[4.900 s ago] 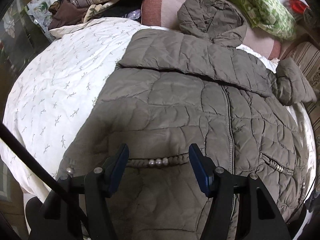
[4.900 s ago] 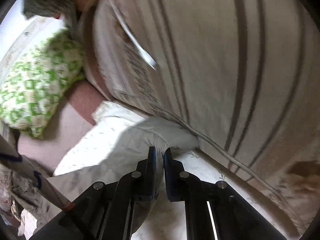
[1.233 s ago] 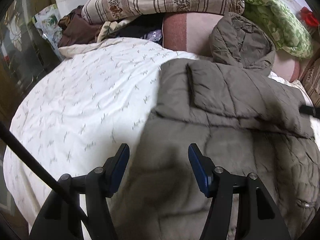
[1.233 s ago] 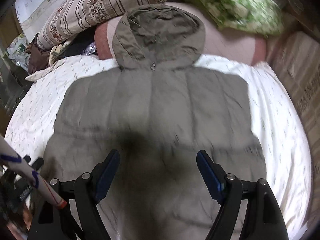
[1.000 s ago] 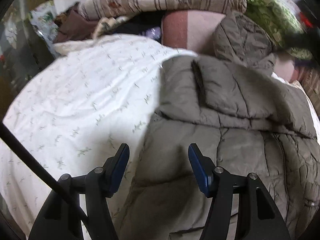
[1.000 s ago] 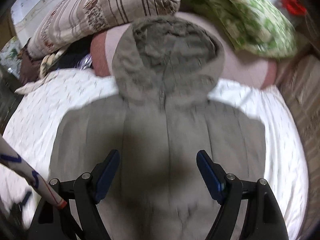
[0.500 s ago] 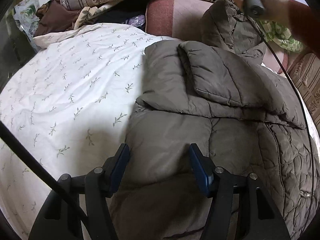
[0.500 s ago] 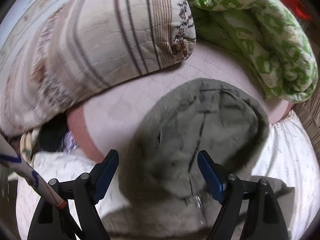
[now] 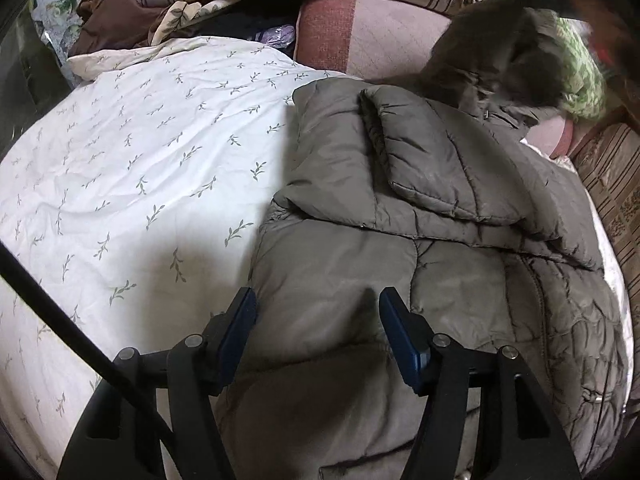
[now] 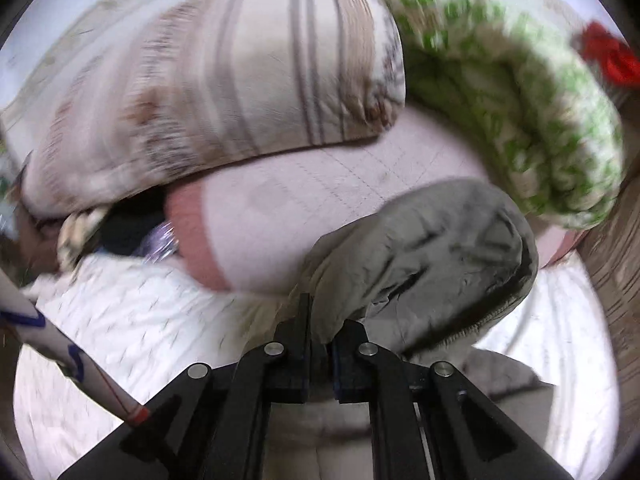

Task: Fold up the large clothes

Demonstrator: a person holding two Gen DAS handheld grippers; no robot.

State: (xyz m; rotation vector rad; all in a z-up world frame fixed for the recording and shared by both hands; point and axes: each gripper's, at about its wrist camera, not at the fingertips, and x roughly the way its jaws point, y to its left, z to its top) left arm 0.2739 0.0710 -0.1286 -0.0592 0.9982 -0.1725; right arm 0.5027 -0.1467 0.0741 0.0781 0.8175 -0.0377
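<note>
A grey-brown quilted hooded jacket (image 9: 460,240) lies on a white leaf-print bedspread (image 9: 140,168), sleeves folded across its front. My left gripper (image 9: 318,332) is open and empty, hovering over the jacket's lower left part. The jacket's hood (image 10: 432,248) is lifted off the pink cushion. My right gripper (image 10: 319,340) is shut on the hood's edge and holds it up. In the left wrist view the hood (image 9: 500,60) is blurred at the top right.
A striped pillow (image 10: 240,72) and a green patterned quilt (image 10: 520,100) are piled on a pink cushion (image 10: 300,208) at the bed's head. Dark clothes (image 9: 116,20) lie at the back left. A striped fabric surface (image 9: 612,184) borders the right.
My right gripper moved up to the hood, closed on its edge and lifted it. My left gripper stayed open over the jacket, shifting only slightly.
</note>
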